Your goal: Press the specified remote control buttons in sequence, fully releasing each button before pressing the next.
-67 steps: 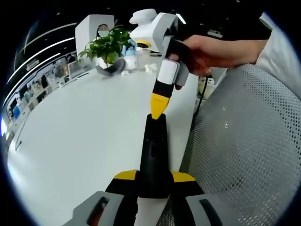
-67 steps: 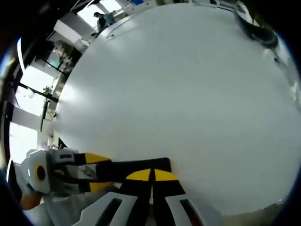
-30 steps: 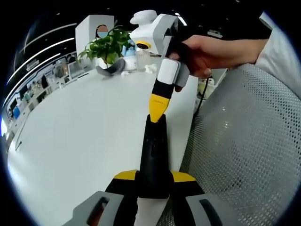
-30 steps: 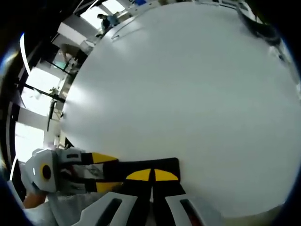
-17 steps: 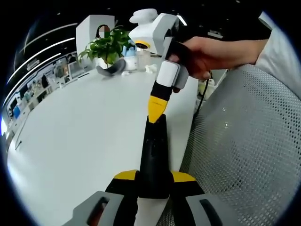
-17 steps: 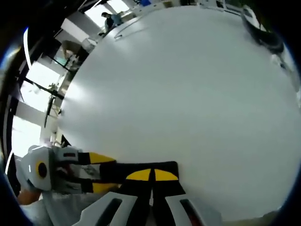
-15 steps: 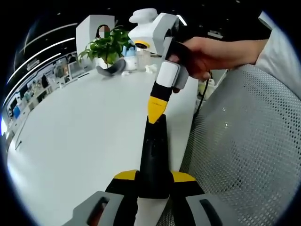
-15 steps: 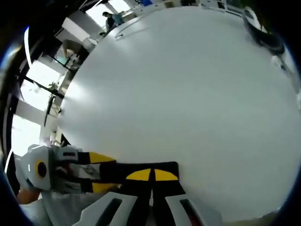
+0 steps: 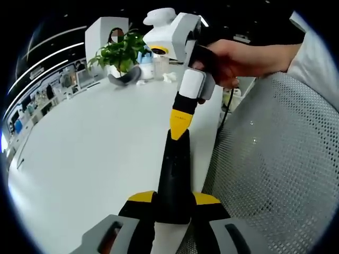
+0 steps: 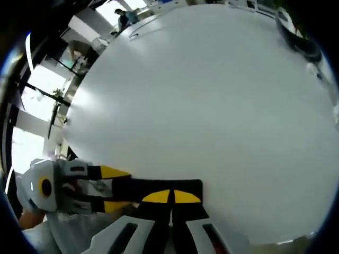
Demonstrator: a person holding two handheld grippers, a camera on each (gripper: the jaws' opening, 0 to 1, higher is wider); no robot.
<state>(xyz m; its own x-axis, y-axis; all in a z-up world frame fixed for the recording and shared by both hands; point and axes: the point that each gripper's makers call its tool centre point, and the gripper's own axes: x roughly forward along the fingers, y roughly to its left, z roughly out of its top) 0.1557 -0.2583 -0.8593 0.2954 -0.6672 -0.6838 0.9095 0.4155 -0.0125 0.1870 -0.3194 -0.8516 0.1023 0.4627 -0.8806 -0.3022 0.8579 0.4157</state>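
A slim black remote (image 9: 175, 172) juts forward over the white table (image 9: 90, 143), and my left gripper (image 9: 174, 199) is shut on its near end, yellow tips on both sides. From above, a hand brings in my right gripper (image 9: 179, 127), jaws shut, with its yellow tip at the remote's far end; contact or a small gap, I cannot tell. In the right gripper view, my right gripper (image 10: 170, 197) has its shut yellow tips over the remote (image 10: 153, 186). The left gripper (image 10: 119, 189) clamps it from the left.
A grey mesh chair back (image 9: 275, 169) stands close on the right, just past the table edge. At the far end of the table are a potted plant (image 9: 121, 50), a dark curved object (image 9: 124, 79) and small white items. A hand and a sleeve (image 9: 312, 58) hold the right gripper.
The right gripper has tilted and its tip has shifted slightly right along the remote's far end. The left gripper and the remote have stayed still.
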